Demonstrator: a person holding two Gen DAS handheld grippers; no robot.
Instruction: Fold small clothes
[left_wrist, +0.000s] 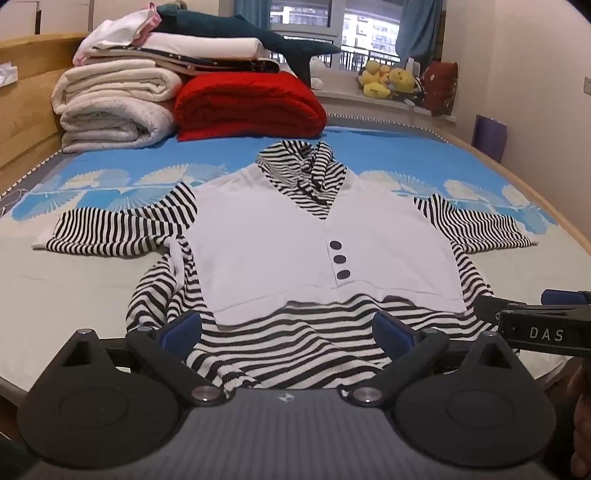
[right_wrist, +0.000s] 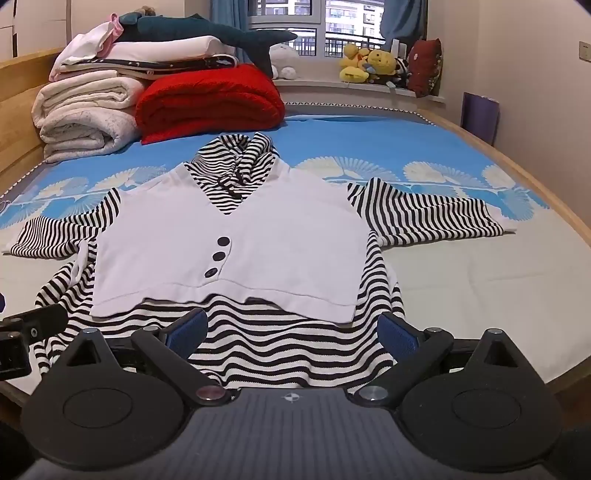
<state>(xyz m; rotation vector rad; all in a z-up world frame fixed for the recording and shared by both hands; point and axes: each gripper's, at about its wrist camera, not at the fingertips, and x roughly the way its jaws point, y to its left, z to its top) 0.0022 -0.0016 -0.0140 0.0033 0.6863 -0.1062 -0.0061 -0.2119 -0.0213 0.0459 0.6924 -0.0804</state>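
The striped hooded top (left_wrist: 317, 236) is found spread flat, unfolded, on the bed (left_wrist: 74, 288), both the left hand-held gripper (left_wrist: 288, 328) and right hand-held gripper (right_wrist: 291, 328) spread wide and empty above its hem; a sleeve grasp is judged next.

Knit cloth on the striped top (left_wrist: 280, 343), soft and matt with a fine rib, plus a smoother white vest panel (left_wrist: 266, 236) with three dark glossy-ish buttons (left_wrist: 340, 259). Matt black plastic on the left gripper (left_wrist: 288, 332) and right gripper (right_wrist: 291, 332), with blue textured pads (right_wrist: 397, 334), shiny metal pivot pins (right_wrist: 373, 393) and a ribbed grey body. Fluffy red blanket (left_wrist: 247, 107), nubbly cream blankets (left_wrist: 114, 110), printed woven bedsheet (left_wrist: 406, 155), smooth pale wooden bed frame (left_wrist: 26, 122), plush yellow toys (right_wrist: 365, 64).
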